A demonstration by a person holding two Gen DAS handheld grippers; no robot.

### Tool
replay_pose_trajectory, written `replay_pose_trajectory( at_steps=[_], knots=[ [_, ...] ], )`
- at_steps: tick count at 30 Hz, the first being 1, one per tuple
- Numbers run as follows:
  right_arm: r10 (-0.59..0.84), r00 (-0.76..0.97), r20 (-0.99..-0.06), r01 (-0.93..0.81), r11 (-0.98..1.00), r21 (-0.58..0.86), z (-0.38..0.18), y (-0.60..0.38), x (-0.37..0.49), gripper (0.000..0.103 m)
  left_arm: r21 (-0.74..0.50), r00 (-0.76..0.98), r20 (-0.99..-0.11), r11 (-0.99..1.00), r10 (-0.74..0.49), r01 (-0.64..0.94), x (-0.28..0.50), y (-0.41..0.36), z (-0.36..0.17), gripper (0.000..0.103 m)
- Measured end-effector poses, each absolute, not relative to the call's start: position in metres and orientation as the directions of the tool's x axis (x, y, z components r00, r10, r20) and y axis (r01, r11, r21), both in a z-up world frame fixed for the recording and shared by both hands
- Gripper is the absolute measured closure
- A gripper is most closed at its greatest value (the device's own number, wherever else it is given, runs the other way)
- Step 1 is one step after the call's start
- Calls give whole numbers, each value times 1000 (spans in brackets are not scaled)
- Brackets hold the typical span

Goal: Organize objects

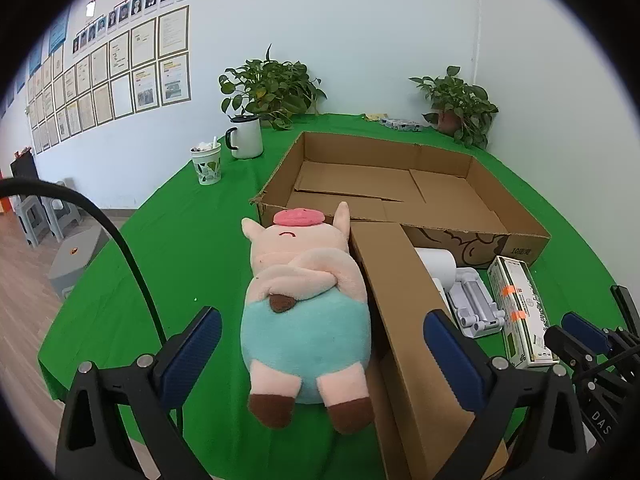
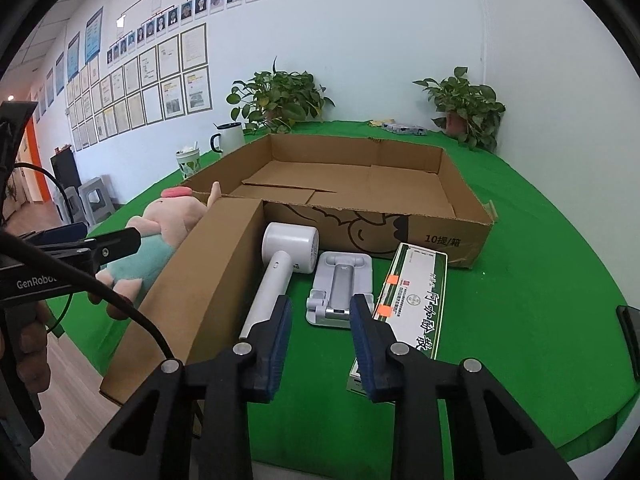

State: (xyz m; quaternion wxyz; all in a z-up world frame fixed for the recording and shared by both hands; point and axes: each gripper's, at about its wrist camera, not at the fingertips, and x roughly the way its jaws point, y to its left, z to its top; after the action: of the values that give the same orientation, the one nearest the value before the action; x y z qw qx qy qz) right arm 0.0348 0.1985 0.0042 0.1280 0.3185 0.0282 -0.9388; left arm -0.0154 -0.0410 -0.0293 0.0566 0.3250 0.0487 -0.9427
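Both grippers hovering with fingers spread over a green table.

One plush pig [image 1: 306, 312] is lying between the left gripper [image 1: 320, 356] fingers, untouched, beside a long flap of the cardboard box [image 2: 360, 184] printed "10提/箱". The right gripper [image 2: 320, 340], gripping nothing, is facing one white hair dryer [image 2: 280, 260], one grey folding stand [image 2: 340, 284] and one green-and-white carton [image 2: 412, 300] with two orange stickers; "GenRobot" is showing on the left tool.

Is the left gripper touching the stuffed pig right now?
Apart. In the left wrist view the left gripper is wide open, and green cloth shows between the stuffed pig and the fingers on the one side.
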Motion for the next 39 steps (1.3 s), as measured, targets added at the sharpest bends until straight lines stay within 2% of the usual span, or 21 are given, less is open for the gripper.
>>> replay_pose_trajectory(
  at_steps=[3,5,6,7,8,10,12,15,23,29,35,39],
  knots=[
    [-203,-763,-614,248,-969,12,5,198,34,71,-49,-778,-623,-988,-83,145,-16,-44,-31,15],
    [-206,-759,-617,253,-967,12,5,199,33,49,-46,-769,-634,-989,-81,142,-17,-45,-33,21],
    [-207,-760,-616,252,-968,14,4,199,33,31,-50,-765,-639,-989,-74,138,-18,-46,-35,21],
    [-218,-759,-613,259,-966,22,4,199,33,26,-54,-764,-642,-989,-69,135,-18,-46,-36,21],
    [-224,-759,-612,263,-964,27,5,199,33,26,-59,-764,-642,-990,-62,131,-17,-46,-37,21],
    [-229,-760,-609,265,-964,32,5,198,33,12,-67,-771,-635,-990,-55,126,-16,-47,-36,21],
    [-253,-759,-600,282,-958,46,5,198,34,6,-67,-777,-627,-990,-54,122,-15,-47,-35,21],
    [-276,-760,-588,300,-952,59,6,198,34,3,-58,-773,-631,-989,-68,135,-17,-47,-36,20],
    [-327,-758,-564,343,-936,81,9,195,34,3,-93,-778,-626,-986,-49,137,-20,-54,-38,20],
    [-325,-749,-578,336,-937,91,5,198,29,3,-141,-792,-610,-988,35,64,-20,-52,-31,20],
    [-287,-749,-597,315,-947,59,5,199,24,3,-133,-786,-616,-991,62,26,-22,-44,-33,20],
    [-279,-752,-598,334,-942,21,12,197,24,3,-200,-774,-622,-980,119,10,-23,-53,-33,20]
  ],
)
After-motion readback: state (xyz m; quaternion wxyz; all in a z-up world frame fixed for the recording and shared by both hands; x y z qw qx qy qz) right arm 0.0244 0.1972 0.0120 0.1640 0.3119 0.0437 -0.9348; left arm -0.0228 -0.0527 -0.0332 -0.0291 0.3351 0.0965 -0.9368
